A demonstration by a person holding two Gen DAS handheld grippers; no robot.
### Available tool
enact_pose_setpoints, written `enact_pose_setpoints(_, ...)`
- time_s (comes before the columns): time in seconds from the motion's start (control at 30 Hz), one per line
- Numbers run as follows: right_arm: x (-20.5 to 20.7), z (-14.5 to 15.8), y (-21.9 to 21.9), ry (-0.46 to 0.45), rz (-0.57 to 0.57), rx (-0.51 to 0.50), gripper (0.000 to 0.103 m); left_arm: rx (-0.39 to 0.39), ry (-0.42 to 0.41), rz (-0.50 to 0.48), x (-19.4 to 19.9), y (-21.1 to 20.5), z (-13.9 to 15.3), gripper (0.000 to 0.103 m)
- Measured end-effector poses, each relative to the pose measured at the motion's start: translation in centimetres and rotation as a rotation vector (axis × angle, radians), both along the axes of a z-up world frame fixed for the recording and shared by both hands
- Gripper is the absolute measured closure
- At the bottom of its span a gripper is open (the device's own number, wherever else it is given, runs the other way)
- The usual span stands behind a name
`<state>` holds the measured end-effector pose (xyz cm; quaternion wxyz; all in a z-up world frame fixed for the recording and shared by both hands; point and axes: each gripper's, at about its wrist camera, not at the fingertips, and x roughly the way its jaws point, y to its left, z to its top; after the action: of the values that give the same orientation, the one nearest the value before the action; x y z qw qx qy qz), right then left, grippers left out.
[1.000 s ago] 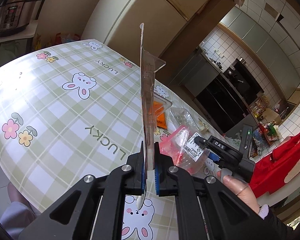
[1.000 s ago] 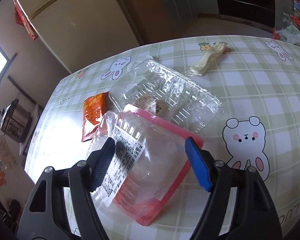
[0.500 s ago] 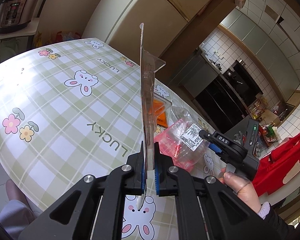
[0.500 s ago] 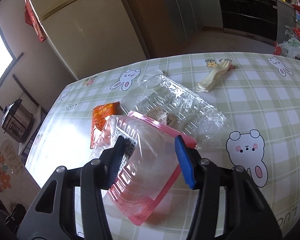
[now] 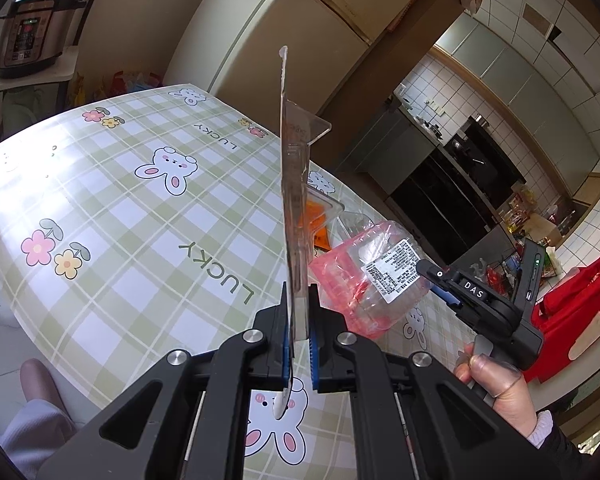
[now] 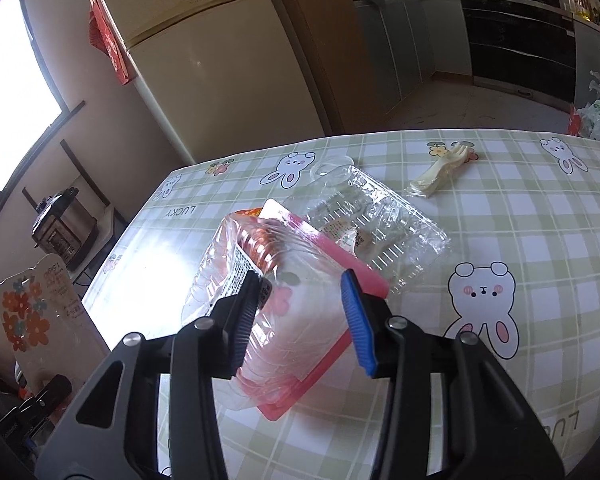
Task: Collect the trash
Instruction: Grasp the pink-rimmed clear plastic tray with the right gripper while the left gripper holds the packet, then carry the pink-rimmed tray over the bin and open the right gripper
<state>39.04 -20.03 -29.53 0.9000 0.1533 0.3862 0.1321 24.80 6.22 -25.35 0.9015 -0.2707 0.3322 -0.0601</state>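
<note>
My left gripper [image 5: 299,344] is shut on a clear blister pack [image 5: 294,184], held upright on edge above the table; it also shows in the right wrist view [image 6: 40,316] at the far left. My right gripper [image 6: 300,312] is shut on a pink-rimmed clear clamshell box [image 6: 276,296] with a white label, lifted off the table. In the left wrist view the box [image 5: 364,276] hangs from the right gripper [image 5: 440,284]. A crumpled clear tray [image 6: 380,224], an orange sachet [image 5: 320,224] and a cream glove [image 6: 440,172] lie on the checked tablecloth [image 6: 500,240].
A beige fridge [image 6: 204,60] stands behind the table. A pressure cooker [image 5: 28,32] sits on a side shelf at the left. A red bag [image 5: 576,312] hangs at the right past the table edge. Kitchen cabinets line the back.
My right gripper closed on the pink clamshell box and lifted it off the table, tilting it. My left gripper kept its hold on the blister pack and barely moved.
</note>
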Motion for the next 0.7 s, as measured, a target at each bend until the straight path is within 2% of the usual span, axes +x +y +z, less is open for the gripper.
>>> enact_pose_setpoints(0.3, -5.0, 4.3, -0.7, -0.089, 0.052, -0.016, 0.059, 0.052, -0.024, -0.008, -3.0, 0.3, 2.5, 0.096)
enact_pose_setpoints(0.7, -14.5, 9.0, -1.0, -0.170, 0.148, -0.011, 0.059, 0.101, -0.063, -0.013, -10.5, 0.7, 6.6, 0.096)
